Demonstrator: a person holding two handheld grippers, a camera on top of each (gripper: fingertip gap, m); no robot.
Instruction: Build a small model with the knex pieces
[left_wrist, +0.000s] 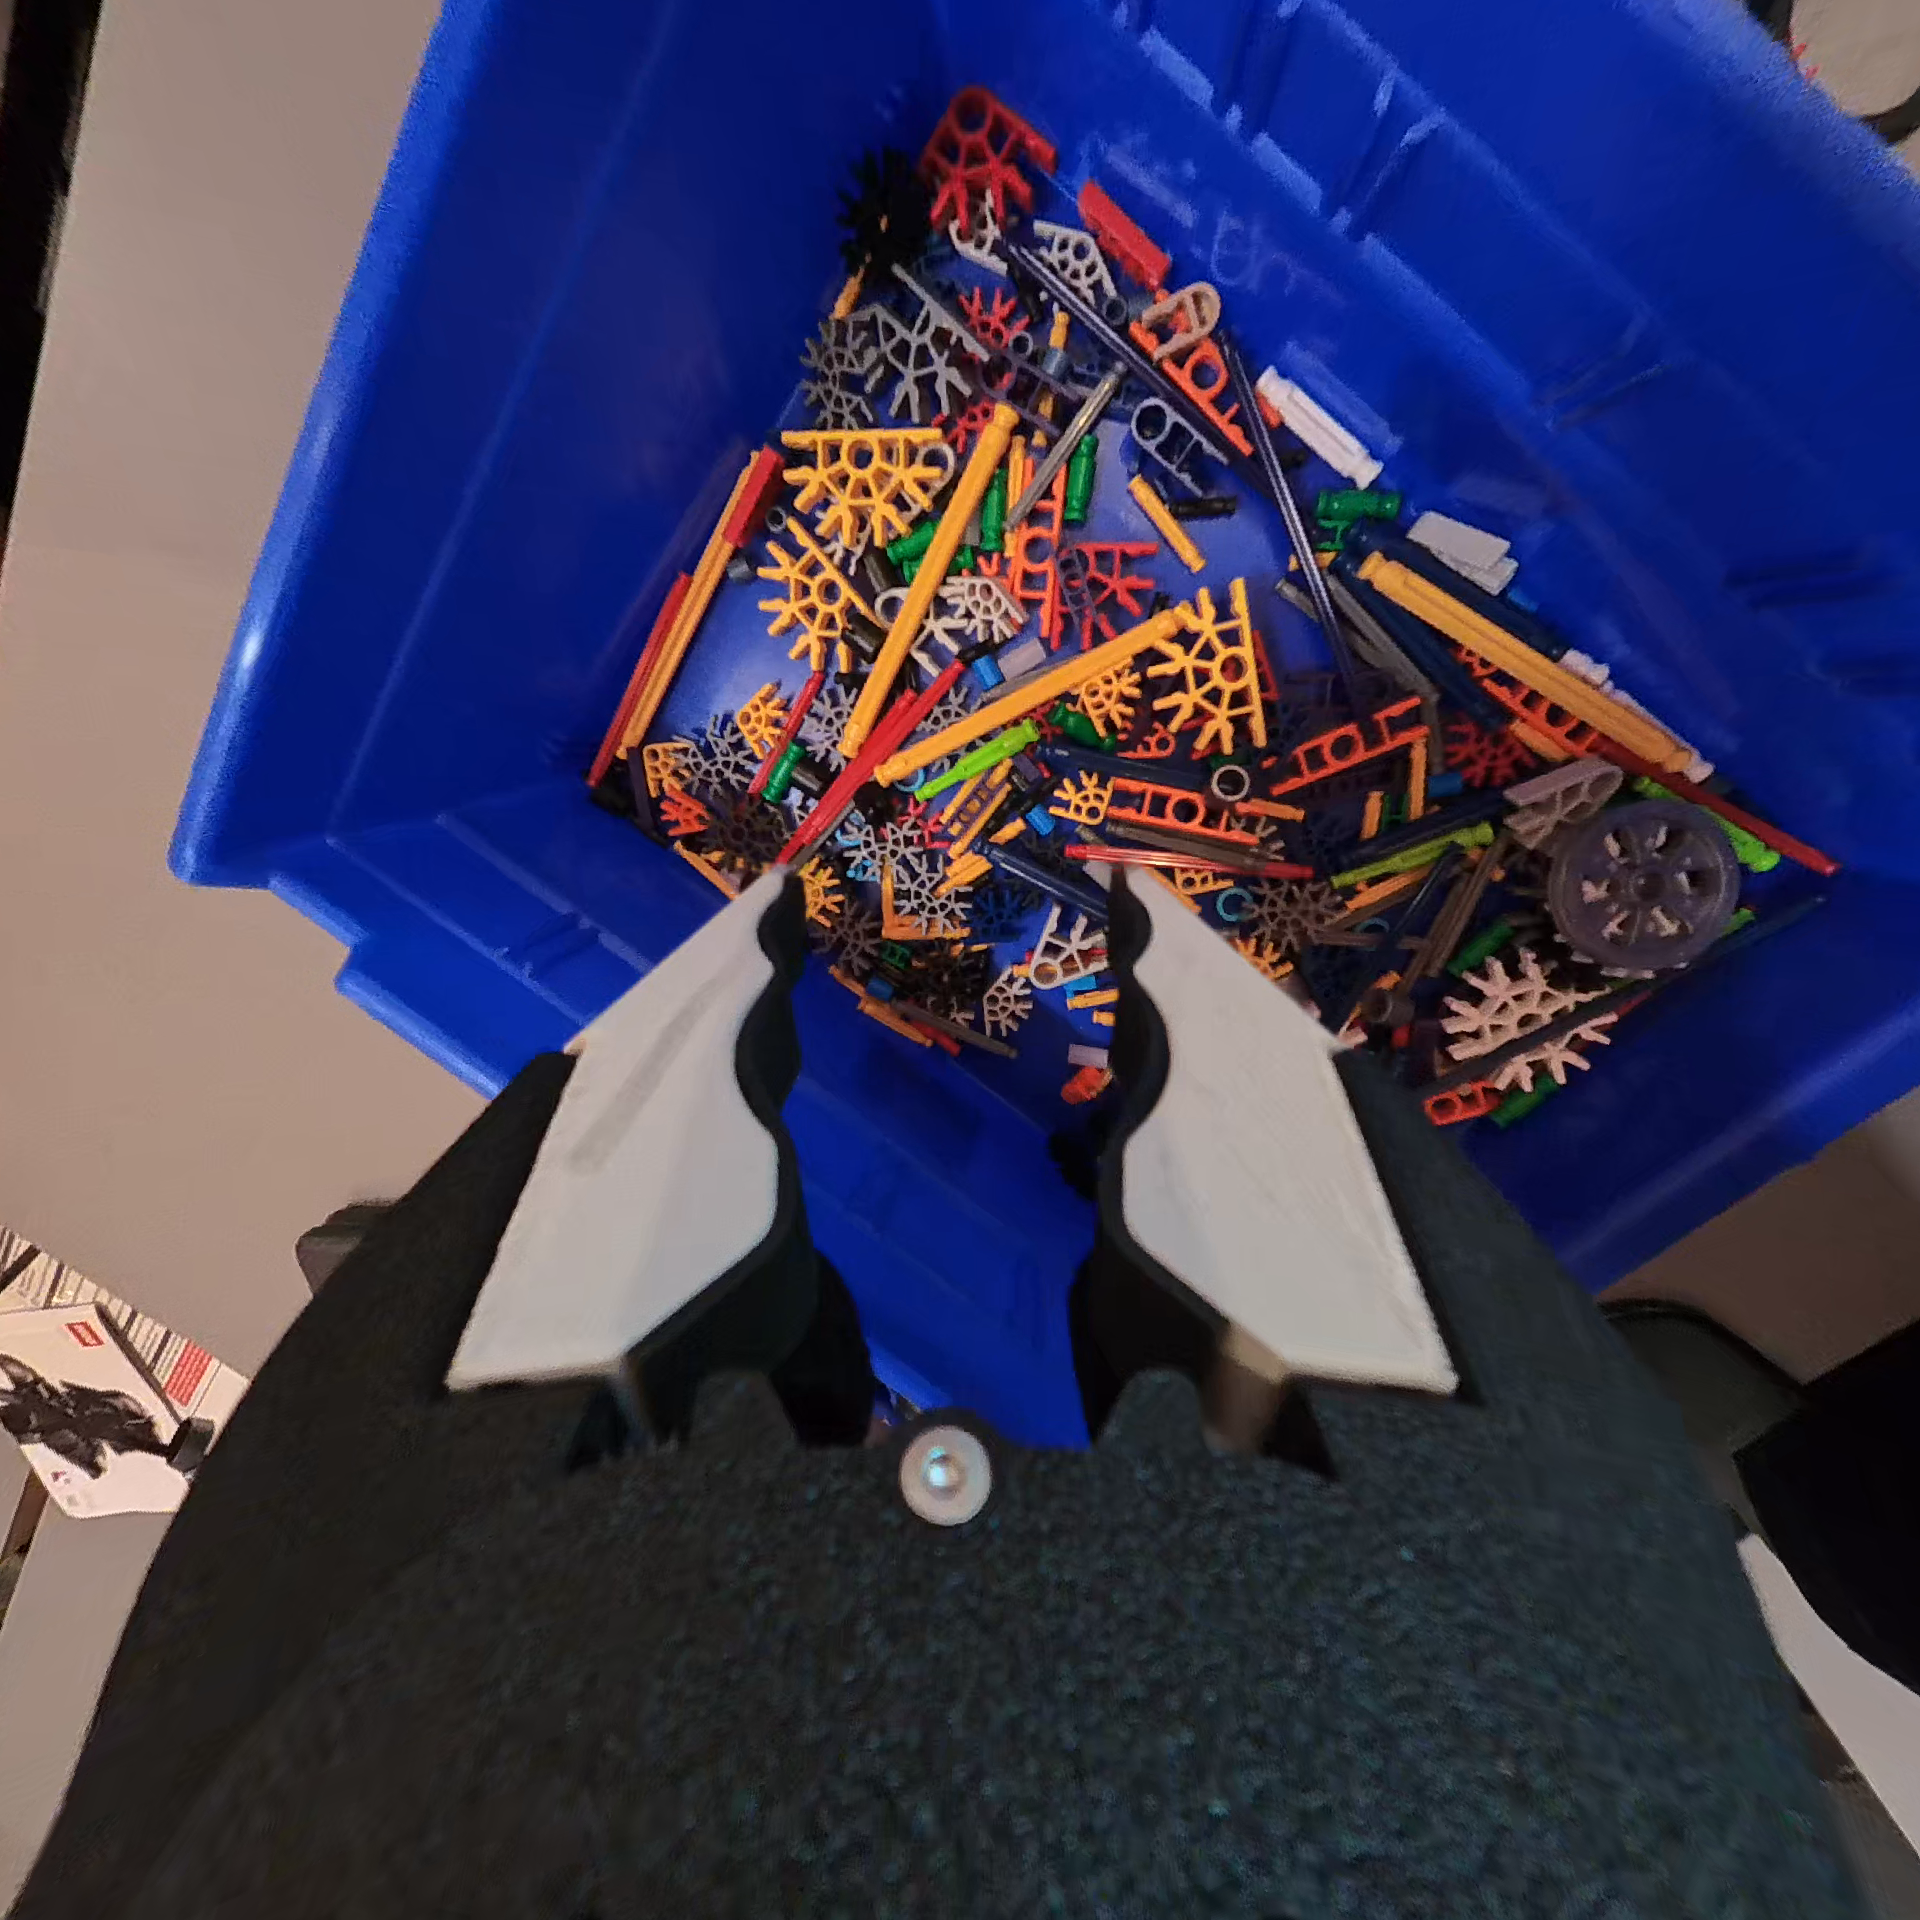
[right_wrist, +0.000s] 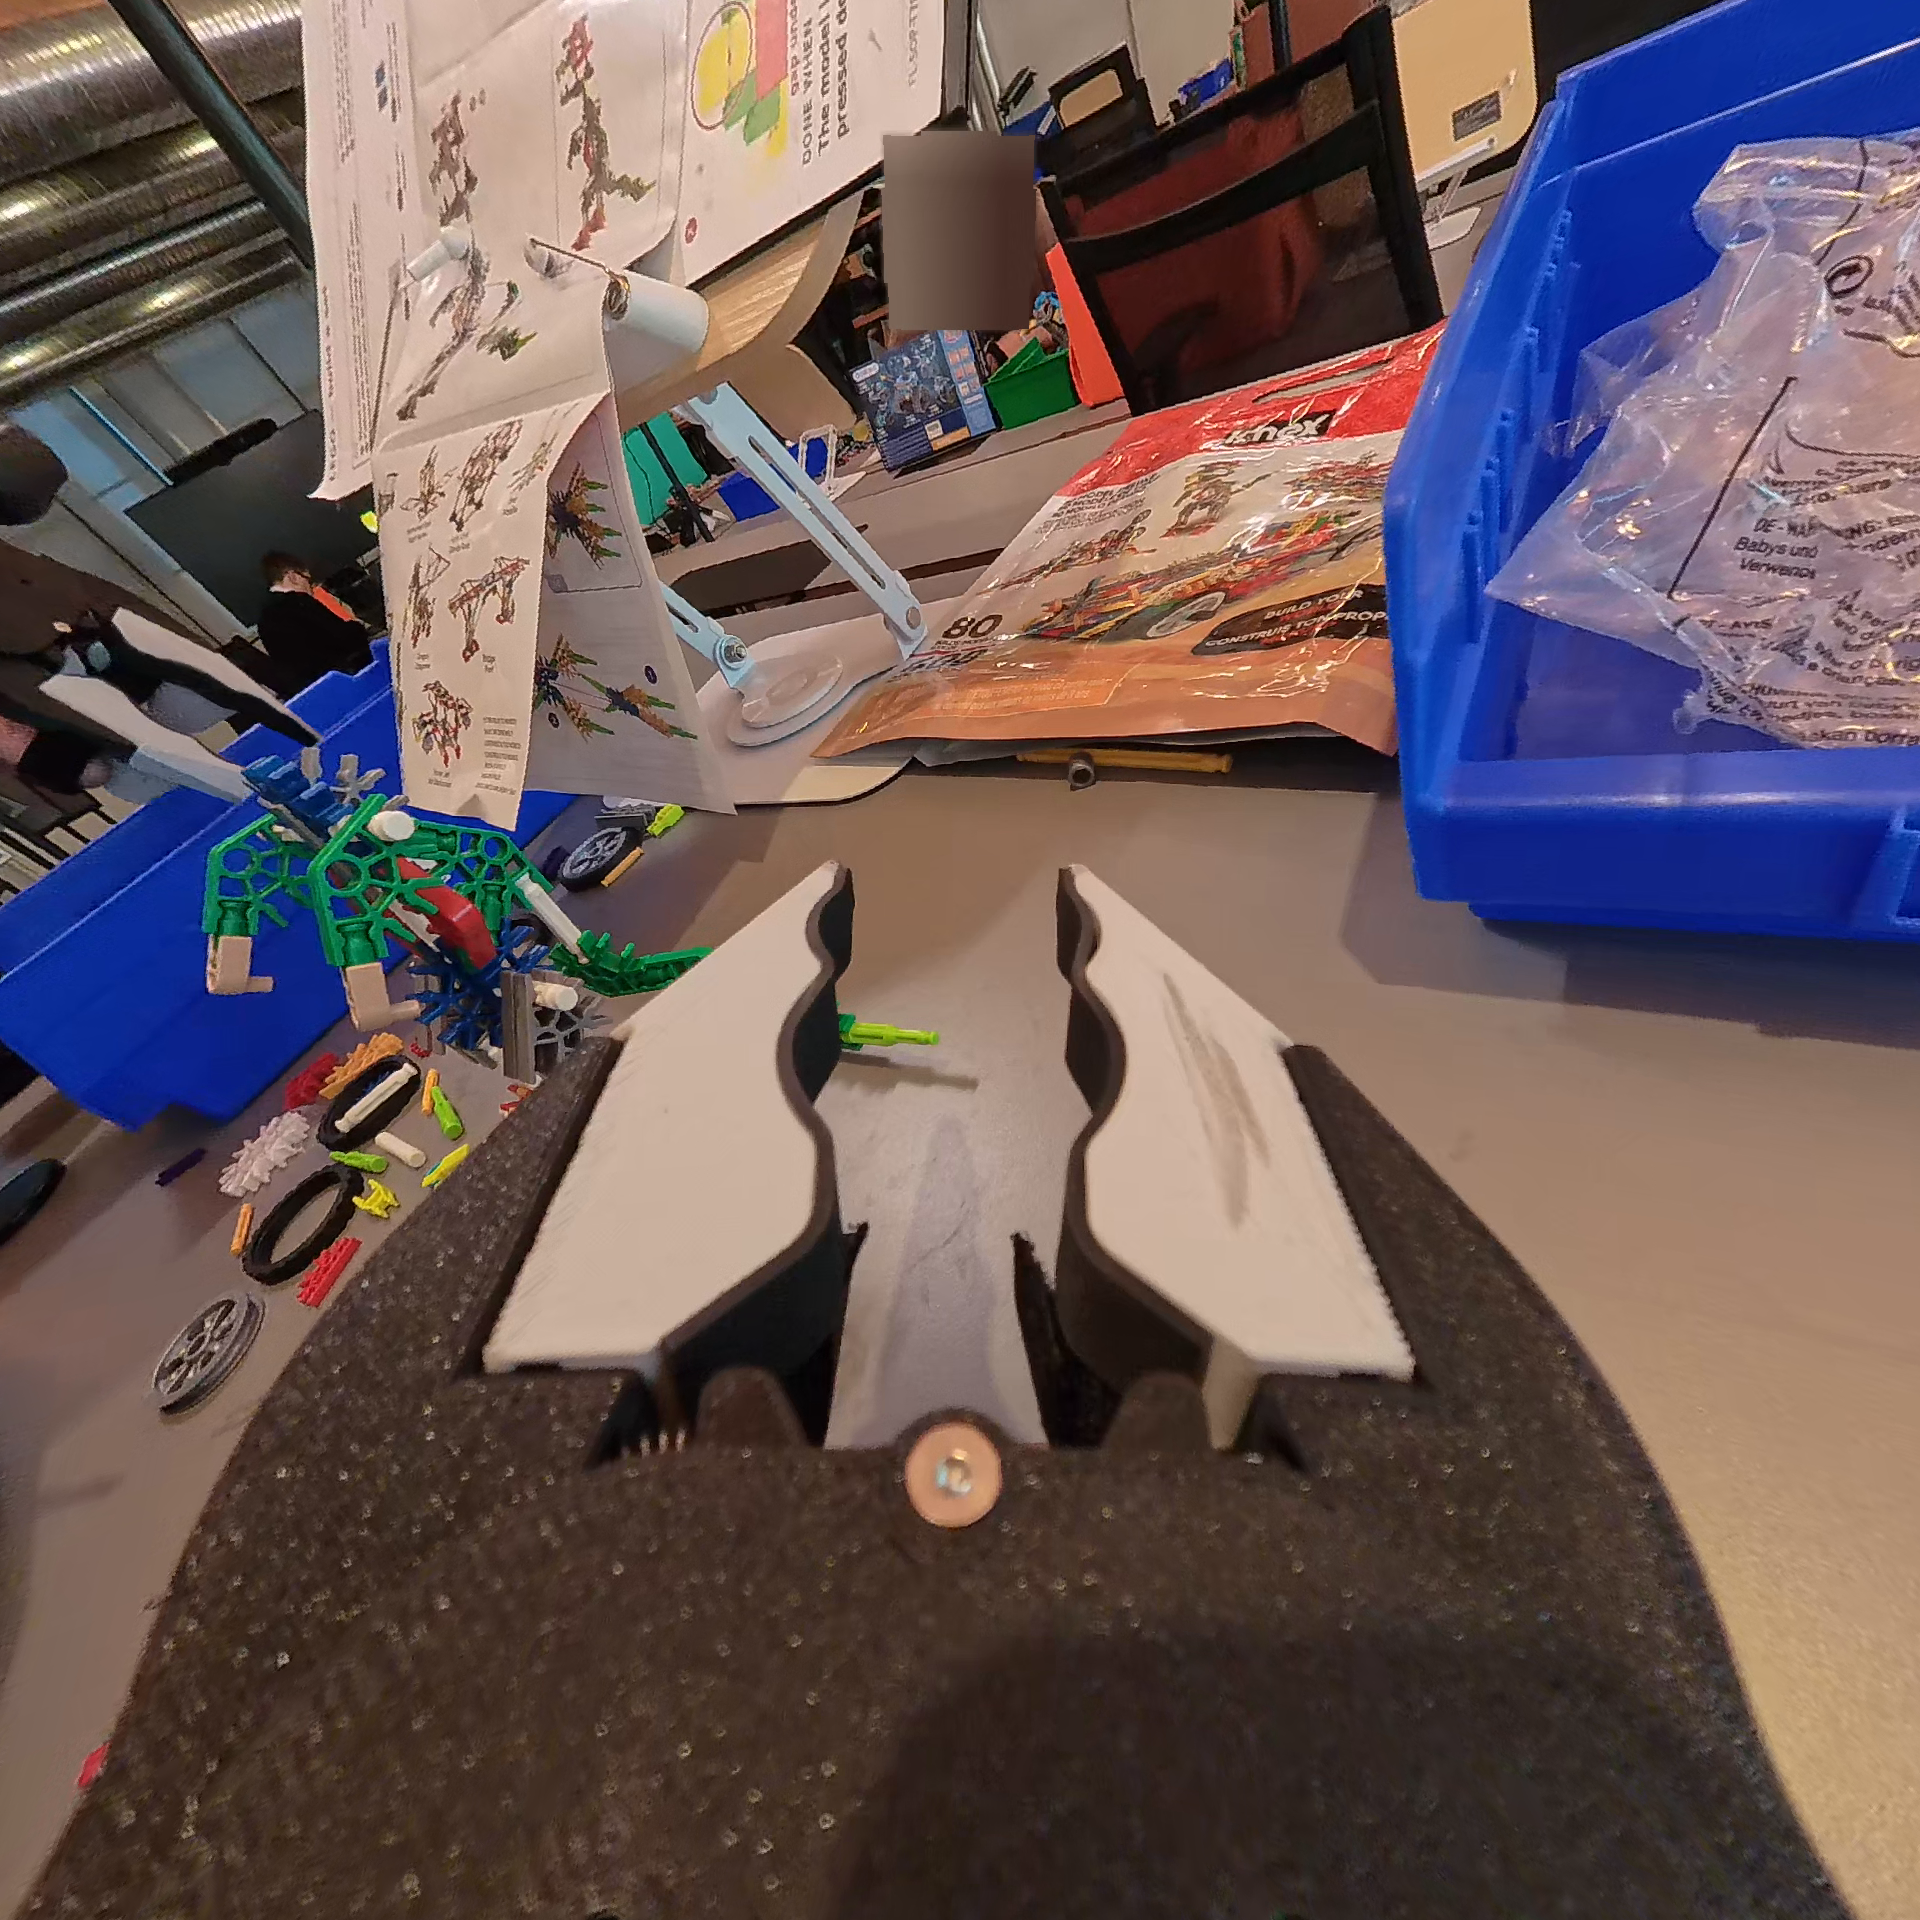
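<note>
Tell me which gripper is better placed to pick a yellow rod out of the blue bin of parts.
Left. The left gripper hangs open directly over the blue bin, near the yellow rod. The right gripper is open over bare table.

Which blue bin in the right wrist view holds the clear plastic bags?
The blue bin on the right, beside the right gripper, has crumpled clear bags inside. The blue bin at the left sits behind the green model.

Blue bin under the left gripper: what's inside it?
The blue bin holds loose construction-toy rods and connectors and a grey wheel. The heap covers most of the floor. The left gripper hangs open above, empty.
</note>
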